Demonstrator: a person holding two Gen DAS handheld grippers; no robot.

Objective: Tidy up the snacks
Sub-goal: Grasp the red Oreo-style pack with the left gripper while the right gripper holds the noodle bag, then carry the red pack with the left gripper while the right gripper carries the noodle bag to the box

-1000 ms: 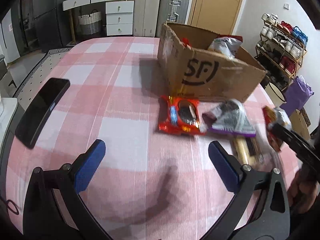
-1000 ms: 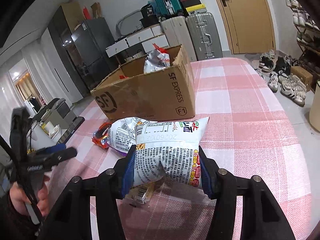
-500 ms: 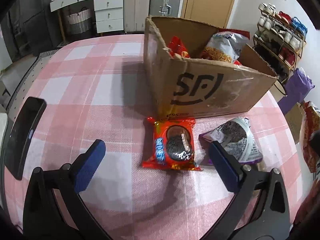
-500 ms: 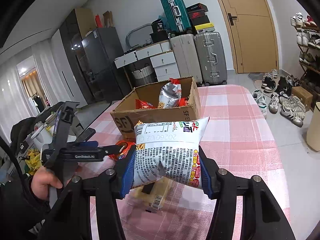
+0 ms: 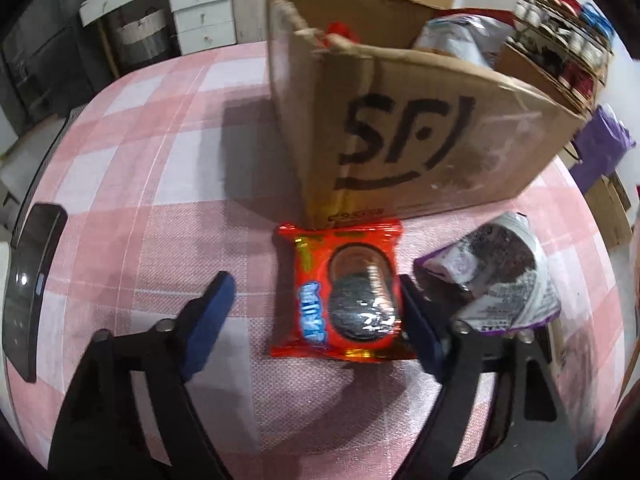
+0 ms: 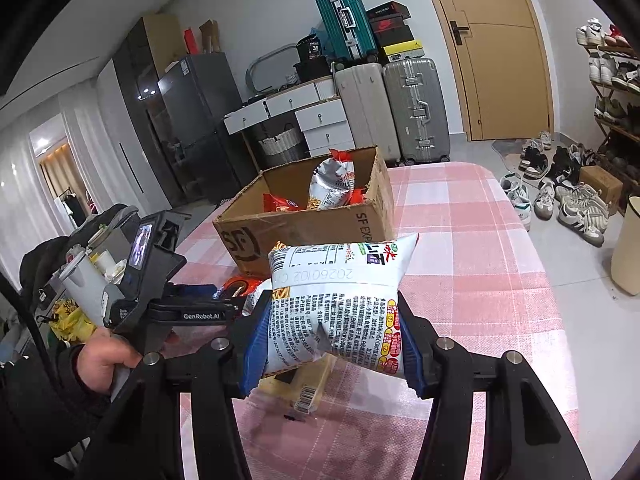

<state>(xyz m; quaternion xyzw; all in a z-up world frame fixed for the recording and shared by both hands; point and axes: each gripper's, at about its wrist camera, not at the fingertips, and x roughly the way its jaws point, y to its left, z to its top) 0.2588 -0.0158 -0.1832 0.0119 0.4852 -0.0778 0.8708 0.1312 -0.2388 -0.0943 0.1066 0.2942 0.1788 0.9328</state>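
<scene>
Right claw [image 6: 330, 340] clamps a puffy white printed snack bag [image 6: 340, 304]; left claw [image 5: 316, 316] closing around a glossy red cookie packet [image 5: 340, 296].

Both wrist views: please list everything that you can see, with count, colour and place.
cardboard box: one, brown, on the table, snack bags inside
orange cookie pack: one, orange-red, flat before the box
purple-white bag: one, right of the cookie pack
white snack bag: one, white, lifted above the table
yellow packet: one, on the table under the white bag
phone: one, black, left table edge
tablecloth: one, pink-white check
suitcases: several, by the wall
left gripper: closing around the cookie pack
right gripper: shut on the white bag
</scene>
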